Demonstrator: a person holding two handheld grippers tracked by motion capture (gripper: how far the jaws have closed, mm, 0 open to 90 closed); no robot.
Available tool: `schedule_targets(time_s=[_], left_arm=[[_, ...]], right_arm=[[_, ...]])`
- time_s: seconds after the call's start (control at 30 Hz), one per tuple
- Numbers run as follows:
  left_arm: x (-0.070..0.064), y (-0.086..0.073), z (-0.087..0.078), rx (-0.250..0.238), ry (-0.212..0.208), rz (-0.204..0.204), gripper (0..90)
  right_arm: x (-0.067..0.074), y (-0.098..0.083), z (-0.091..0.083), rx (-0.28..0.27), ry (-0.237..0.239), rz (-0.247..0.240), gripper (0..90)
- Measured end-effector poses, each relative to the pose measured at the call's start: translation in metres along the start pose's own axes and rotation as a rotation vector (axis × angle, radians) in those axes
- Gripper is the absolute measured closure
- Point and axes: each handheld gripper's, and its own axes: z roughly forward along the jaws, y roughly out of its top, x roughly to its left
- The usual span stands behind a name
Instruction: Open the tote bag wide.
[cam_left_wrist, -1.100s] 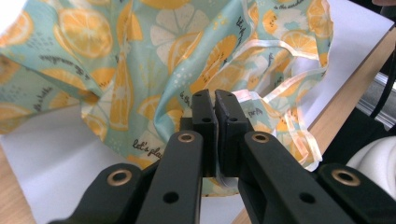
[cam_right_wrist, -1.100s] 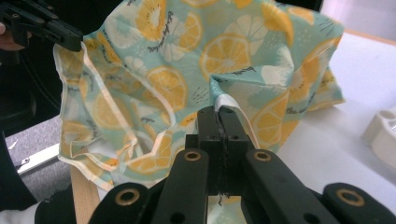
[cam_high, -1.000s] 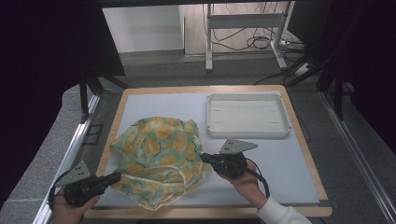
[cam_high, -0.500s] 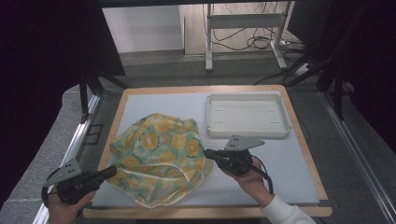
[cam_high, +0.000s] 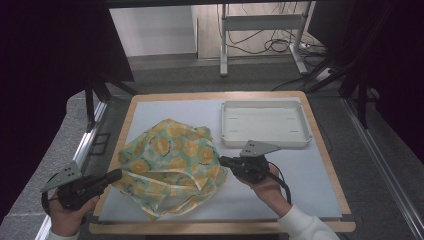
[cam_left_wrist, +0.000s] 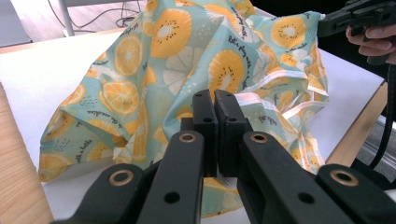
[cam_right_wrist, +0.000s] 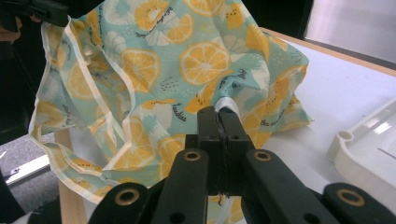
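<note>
We have the citrus-print cloth (cam_high: 172, 167) bunched on the counter (cam_high: 280, 185), in front of the white tray (cam_high: 266, 124). The left gripper (cam_left_wrist: 215, 100) has its fingers pressed together on a white-hemmed edge at the cloth's left side; the right gripper (cam_right_wrist: 218, 116) pinches the hem at its right side. To spread it well, we judge we should keep both pinches firm, draw the hands evenly apart, lift just enough to free the folds, and keep clear of the tray.
</note>
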Motion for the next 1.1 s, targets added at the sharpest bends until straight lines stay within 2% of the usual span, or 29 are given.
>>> schedule_targets(time_s=[0.17,0.37,0.53,0.63,0.73,0.87,0.97,1.03,1.1], left_arm=[[0.001,0.001,0.004,0.001,0.003,-0.002,89.1],[0.002,0.005,0.003,-0.007,0.01,-0.002,89.1],[0.006,0.014,0.007,-0.019,0.014,0.003,89.1],[0.007,0.016,0.008,-0.025,0.011,0.003,89.1],[0.006,0.015,0.01,-0.02,0.008,0.004,89.1],[0.006,0.011,0.011,-0.016,0.003,-0.003,89.1],[0.005,0.01,0.012,-0.014,0.001,-0.005,89.1],[0.005,0.009,0.012,-0.013,-0.002,-0.002,89.1],[0.004,0.009,0.013,-0.011,-0.005,0.0,89.1]], right_arm=[[-0.005,-0.005,0.005,0.022,-0.004,0.017,88.2],[-0.005,-0.016,0.008,0.059,0.001,0.025,88.2],[-0.004,-0.011,0.011,0.049,-0.001,0.014,87.1],[-0.003,-0.009,0.012,0.047,-0.007,-0.002,83.5],[-0.005,-0.011,0.011,0.06,-0.013,-0.003,74.4],[-0.002,-0.014,0.001,0.055,-0.033,-0.006,65.8],[0.005,-0.01,-0.01,0.025,-0.062,-0.031,61.6],[0.011,-0.006,-0.012,0.008,-0.058,-0.043,60.5],[0.019,0.0,-0.01,0.001,-0.026,-0.054,60.4]])
